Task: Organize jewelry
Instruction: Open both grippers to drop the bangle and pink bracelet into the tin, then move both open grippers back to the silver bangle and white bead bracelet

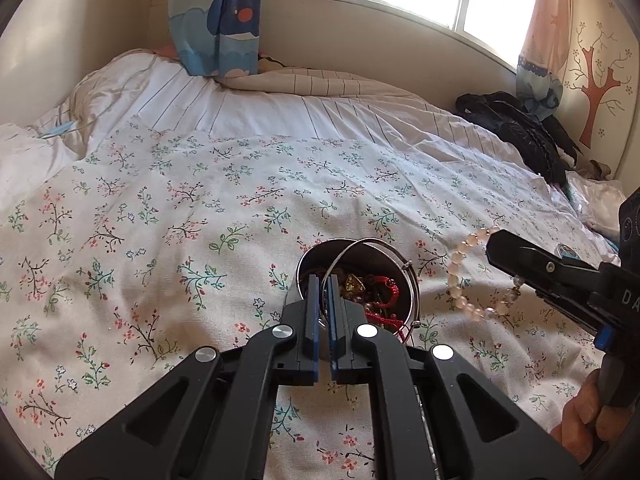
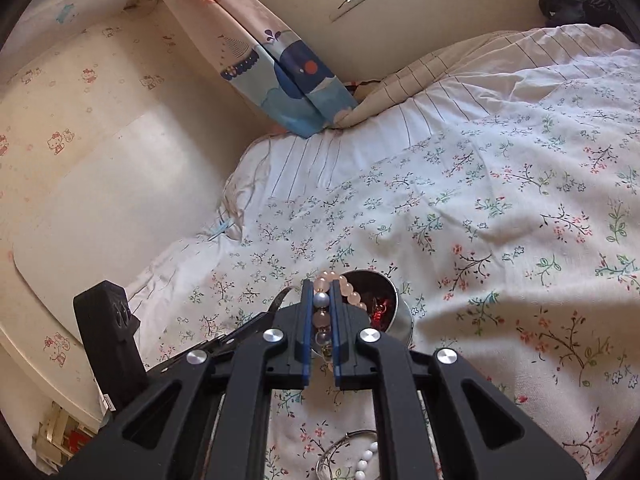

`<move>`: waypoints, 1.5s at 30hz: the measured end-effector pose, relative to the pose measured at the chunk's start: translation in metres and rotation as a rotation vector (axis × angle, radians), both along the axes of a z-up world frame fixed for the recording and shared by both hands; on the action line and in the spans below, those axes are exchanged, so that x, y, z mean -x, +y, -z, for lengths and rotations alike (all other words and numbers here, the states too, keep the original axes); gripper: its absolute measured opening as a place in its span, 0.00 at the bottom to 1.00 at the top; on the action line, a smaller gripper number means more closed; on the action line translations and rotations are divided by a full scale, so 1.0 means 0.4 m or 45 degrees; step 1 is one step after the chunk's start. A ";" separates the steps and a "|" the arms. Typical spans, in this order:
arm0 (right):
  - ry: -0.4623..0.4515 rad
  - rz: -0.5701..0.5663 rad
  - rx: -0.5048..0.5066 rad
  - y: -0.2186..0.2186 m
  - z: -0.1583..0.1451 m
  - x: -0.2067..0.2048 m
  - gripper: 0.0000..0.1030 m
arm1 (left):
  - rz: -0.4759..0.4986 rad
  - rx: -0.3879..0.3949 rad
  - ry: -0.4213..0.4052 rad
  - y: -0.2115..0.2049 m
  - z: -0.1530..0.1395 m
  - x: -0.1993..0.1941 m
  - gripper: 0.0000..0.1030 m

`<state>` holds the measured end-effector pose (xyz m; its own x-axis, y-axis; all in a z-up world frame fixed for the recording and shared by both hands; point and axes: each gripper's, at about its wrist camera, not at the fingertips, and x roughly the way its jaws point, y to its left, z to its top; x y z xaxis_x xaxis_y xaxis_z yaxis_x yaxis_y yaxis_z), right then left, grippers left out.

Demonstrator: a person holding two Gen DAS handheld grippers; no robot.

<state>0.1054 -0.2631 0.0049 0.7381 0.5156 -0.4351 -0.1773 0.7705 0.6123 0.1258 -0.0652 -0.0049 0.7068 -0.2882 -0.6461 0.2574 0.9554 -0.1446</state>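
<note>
A round metal tin [image 1: 390, 256] full of tangled jewelry, with red cord and a gold piece, sits on the floral bedspread; it also shows in the right wrist view [image 2: 394, 300]. My left gripper [image 1: 323, 280] is shut on the tin's near rim, with a thin silver bangle [image 1: 376, 246] lying across the tin. My right gripper [image 2: 322, 286] is shut on a pink bead bracelet [image 2: 346, 286] and holds it in the air just right of the tin; the bracelet hangs from it in the left wrist view [image 1: 460, 280].
The floral bedspread [image 1: 200, 208] covers the bed. A black bag [image 1: 516, 128] lies at the far right by the wall. A silver bangle and white beads [image 2: 356, 456] lie on the bed under my right gripper. Curtains [image 1: 216, 16] hang at the back.
</note>
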 end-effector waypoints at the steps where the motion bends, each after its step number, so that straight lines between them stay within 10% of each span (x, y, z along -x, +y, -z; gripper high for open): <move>1: 0.002 -0.005 0.000 0.004 0.002 -0.007 0.08 | 0.002 -0.002 0.000 -0.003 0.001 -0.003 0.04; 11: 0.066 -0.059 0.023 0.049 0.044 -0.104 0.09 | 0.018 -0.006 0.047 -0.036 0.027 -0.063 0.04; 14: 0.103 -0.050 -0.013 0.050 0.072 -0.120 0.36 | 0.006 -0.046 0.103 -0.044 0.059 -0.084 0.05; 34: 0.111 0.026 0.001 0.012 0.086 -0.086 0.51 | -0.035 -0.127 0.008 -0.031 0.028 -0.054 0.09; 45: 0.151 0.081 0.062 -0.005 0.090 -0.061 0.57 | -0.068 -0.136 -0.002 -0.012 0.022 -0.026 0.46</move>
<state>0.1299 -0.2651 -0.0311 0.7104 0.4458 -0.5445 -0.0558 0.8070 0.5879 0.1361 -0.0698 -0.0139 0.7201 -0.1798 -0.6701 0.2062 0.9777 -0.0408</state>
